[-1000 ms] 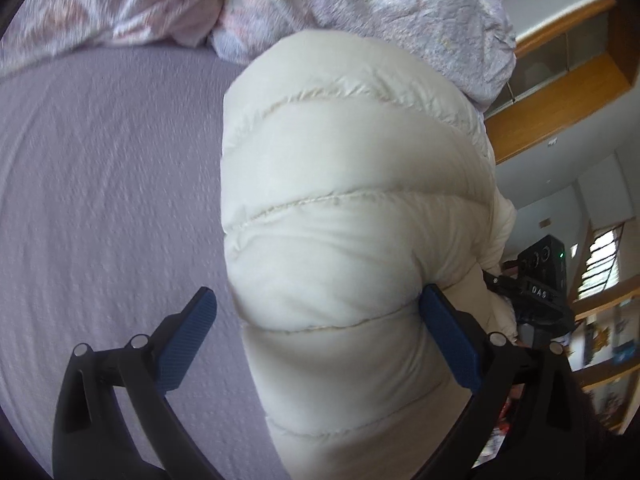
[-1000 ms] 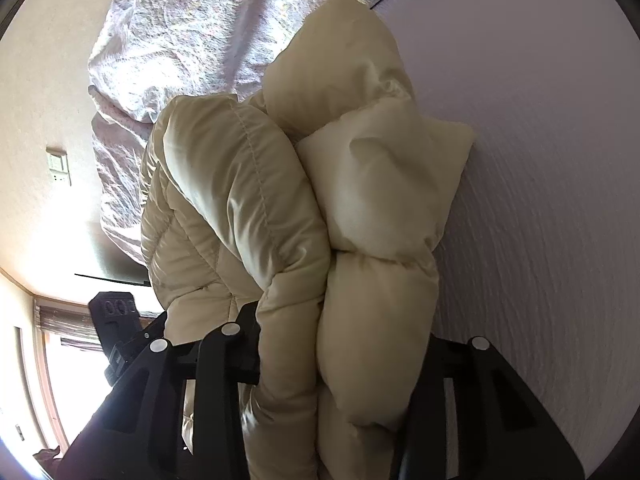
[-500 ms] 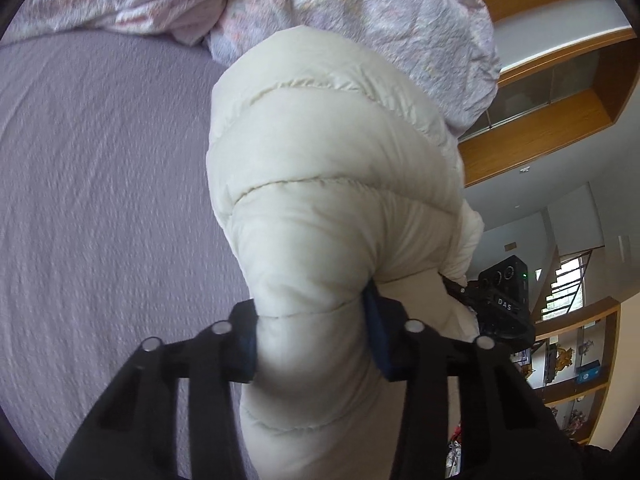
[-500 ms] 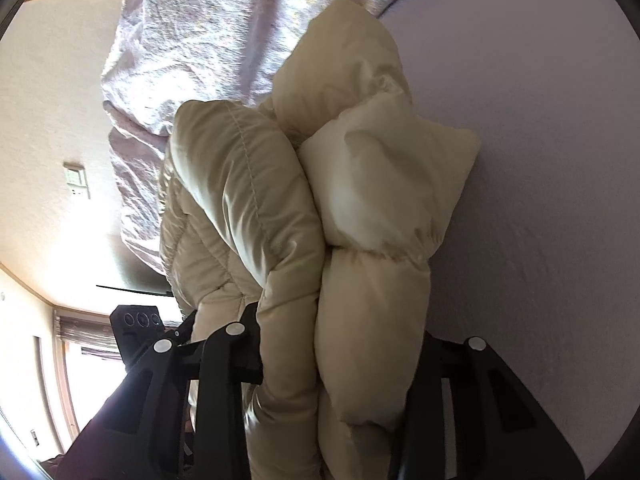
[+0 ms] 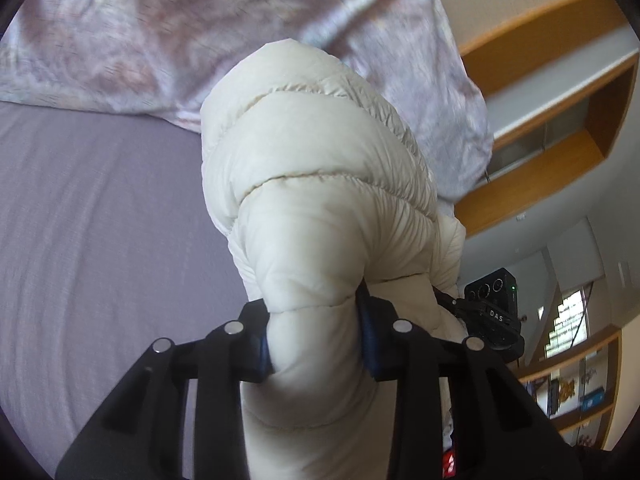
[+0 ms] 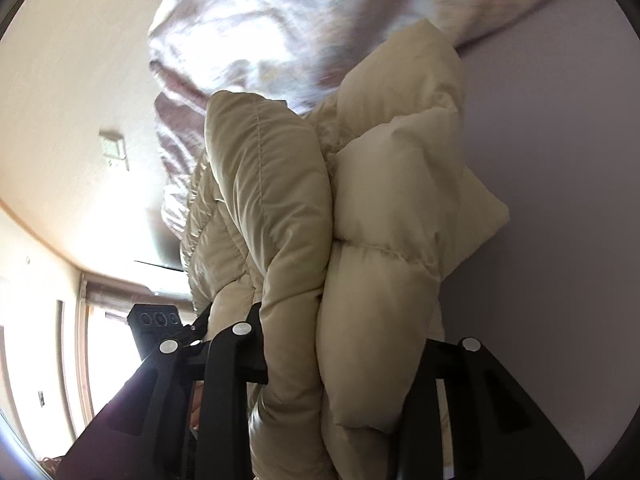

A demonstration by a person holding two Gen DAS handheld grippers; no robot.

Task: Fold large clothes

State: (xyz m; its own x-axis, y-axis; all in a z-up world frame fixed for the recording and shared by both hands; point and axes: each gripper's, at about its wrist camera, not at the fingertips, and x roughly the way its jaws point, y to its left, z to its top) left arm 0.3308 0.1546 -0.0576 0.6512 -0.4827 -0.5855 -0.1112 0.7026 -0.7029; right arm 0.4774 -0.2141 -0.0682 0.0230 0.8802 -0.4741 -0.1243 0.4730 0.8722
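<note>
Both of your grippers are clamped on the same cream puffer jacket (image 5: 320, 184), which is bunched up above the lavender bed sheet (image 5: 100, 240). Your left gripper (image 5: 314, 336) has its blue-padded fingers (image 5: 366, 332) drawn in narrow, pinching one quilted section so the fabric bulges out fat beyond them toward the far side. Your right gripper (image 6: 340, 360) is squeezing a thicker wad: two folded layers of the jacket (image 6: 360, 220) sit side by side between its black fingers (image 6: 250, 344), the left layer darker and stitched, the right layer paler and puffier. A corner of the jacket pokes out to the right over the sheet (image 6: 560, 160). At the far end of the bed, behind the jacket, lies a rumpled pale floral duvet (image 5: 160, 32). In the left view, a wooden shelf (image 5: 560, 92) is on the wall at far right, and the other gripper's black camera body (image 5: 496, 308) shows just right of the jacket.
</note>
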